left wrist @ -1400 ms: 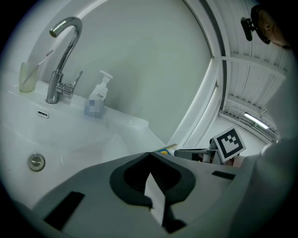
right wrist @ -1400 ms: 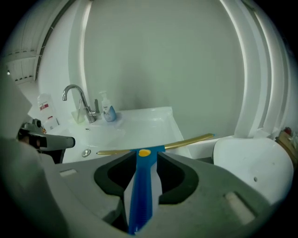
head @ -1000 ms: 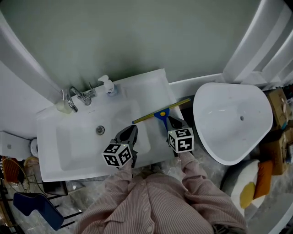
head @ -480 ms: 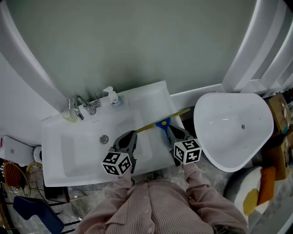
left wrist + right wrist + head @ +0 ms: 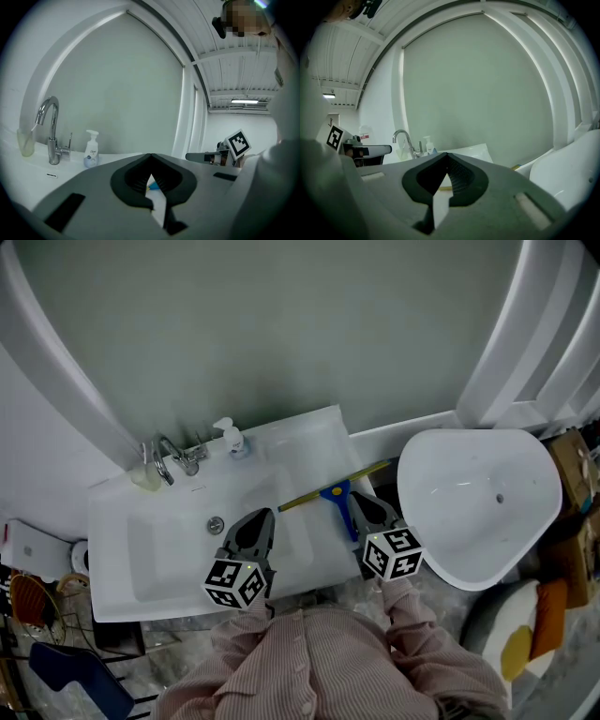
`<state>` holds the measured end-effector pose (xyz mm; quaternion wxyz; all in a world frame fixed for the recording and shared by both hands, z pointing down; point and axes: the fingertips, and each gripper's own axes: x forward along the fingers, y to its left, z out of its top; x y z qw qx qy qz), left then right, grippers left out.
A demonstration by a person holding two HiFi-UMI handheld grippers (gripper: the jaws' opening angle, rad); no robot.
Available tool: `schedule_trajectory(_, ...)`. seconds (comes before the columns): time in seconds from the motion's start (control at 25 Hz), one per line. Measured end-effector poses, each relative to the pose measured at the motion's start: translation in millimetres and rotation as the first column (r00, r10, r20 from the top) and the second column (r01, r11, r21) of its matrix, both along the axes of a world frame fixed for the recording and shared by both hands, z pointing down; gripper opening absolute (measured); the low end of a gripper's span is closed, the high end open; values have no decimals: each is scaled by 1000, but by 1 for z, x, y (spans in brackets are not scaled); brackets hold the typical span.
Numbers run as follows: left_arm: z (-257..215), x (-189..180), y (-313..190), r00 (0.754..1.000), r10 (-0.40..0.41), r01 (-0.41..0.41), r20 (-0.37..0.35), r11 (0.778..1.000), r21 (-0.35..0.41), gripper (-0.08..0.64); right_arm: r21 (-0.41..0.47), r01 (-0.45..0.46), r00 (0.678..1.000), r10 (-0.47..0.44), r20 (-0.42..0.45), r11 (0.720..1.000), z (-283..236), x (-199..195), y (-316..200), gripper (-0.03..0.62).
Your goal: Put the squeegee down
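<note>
Two grippers over the sink (image 5: 112,559), left gripper (image 5: 257,525) and right gripper (image 5: 360,506), each with jaws pressed together tip to tip and gripping nothing. Checked in both gripper views: only white worktop and a sliver of squeegee colour visible past the closed tips.

Squeegee (image 5: 330,489) lying flat on the sink's right-hand worktop, blue handle toward the right gripper, yellow blade slanting up toward the white tub (image 5: 478,493). Apart from both grippers, though only just beside the right one. Put-down looks done, as a judgement.

Risks from here:
- Clipping the handle with the right jaws on pulling away, skidding it across glossy ceramic.
- Blade's far end close to or past the sink's right edge, can't tell which; any nudge likely to tip it into the gap by the tub.
- Less likely: sliding left into the basin.

Soap bottle (image 5: 228,436) and tap (image 5: 169,457) well clear.
</note>
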<state>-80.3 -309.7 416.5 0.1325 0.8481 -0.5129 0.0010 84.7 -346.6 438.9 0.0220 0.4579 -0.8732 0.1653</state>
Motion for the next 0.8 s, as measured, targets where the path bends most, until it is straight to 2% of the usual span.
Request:
schedule_trajectory(0.36,-9,-8,1,999,-45,45,3,998,33,2,33,-14,1000,13,22,999,-9,10,1,5)
schedule_trajectory(0.8,-9,-13,1,995,-96,96,7,995,26,2,29,-3,1000,2,20,1000,-4,21,0,5)
